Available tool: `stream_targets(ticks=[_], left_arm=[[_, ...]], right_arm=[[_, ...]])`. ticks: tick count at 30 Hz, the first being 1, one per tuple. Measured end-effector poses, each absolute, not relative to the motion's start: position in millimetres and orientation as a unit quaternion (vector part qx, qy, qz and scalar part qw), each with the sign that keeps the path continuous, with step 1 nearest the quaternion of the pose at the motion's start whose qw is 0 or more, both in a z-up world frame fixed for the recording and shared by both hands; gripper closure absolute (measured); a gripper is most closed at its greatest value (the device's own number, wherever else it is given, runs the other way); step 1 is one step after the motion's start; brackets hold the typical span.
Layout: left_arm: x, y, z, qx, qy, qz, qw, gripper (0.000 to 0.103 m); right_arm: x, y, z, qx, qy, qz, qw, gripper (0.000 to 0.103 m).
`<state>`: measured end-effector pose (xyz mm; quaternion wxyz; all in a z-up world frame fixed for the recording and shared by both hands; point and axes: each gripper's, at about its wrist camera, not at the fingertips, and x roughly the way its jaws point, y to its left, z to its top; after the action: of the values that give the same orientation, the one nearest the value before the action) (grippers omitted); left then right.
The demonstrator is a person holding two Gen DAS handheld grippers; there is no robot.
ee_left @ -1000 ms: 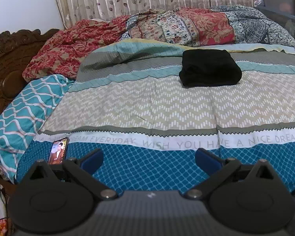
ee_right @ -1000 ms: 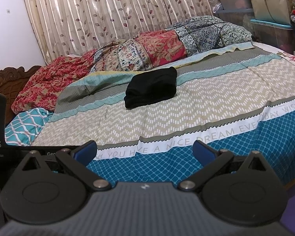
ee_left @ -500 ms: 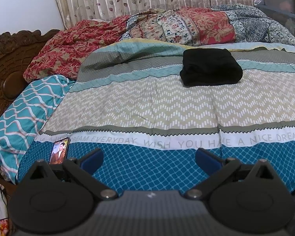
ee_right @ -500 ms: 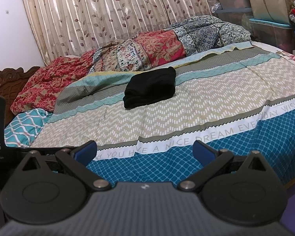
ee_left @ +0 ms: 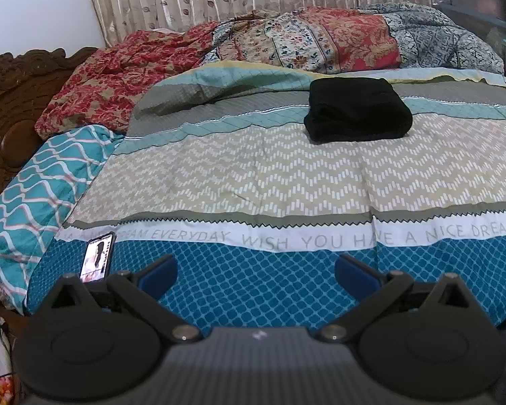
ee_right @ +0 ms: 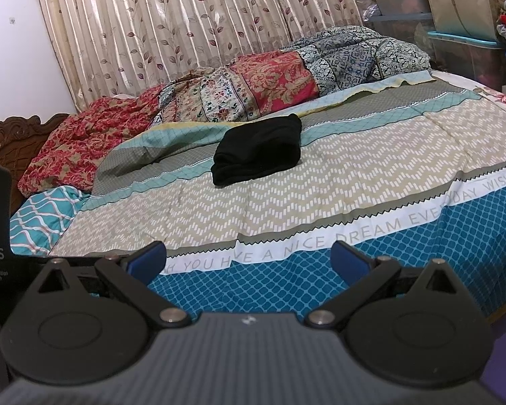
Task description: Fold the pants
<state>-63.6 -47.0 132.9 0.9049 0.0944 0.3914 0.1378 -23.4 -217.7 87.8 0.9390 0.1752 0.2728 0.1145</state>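
on the bed (ee_left: pixel 286 175), almost nothing changed from a second ago: only a slight drift of both views. pants (ee_left: pixel 357 111) folded into a compact black bundle far up the quilt, near the pillows (ee_left: pixel 320 40); likely finished. left gripper (ee_left: pixel 255 275) and right gripper (ee_right: pixel 248 259) spread wide, empty, well short of the bundle. phone (ee_left: pixel 97 257) by the left claw, off to the side. nothing blocking the way.
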Motion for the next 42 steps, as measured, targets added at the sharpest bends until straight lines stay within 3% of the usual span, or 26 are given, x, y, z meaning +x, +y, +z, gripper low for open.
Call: stream_targets(ticks=[42], left_arm=[[-51.5, -57.8, 122.0, 0.079, 0.434, 0.095, 0.892, 0.0]], right_arm=[[-20.4, -225.3, 88.7, 0.17, 0.275, 0.1, 0.941, 0.0]])
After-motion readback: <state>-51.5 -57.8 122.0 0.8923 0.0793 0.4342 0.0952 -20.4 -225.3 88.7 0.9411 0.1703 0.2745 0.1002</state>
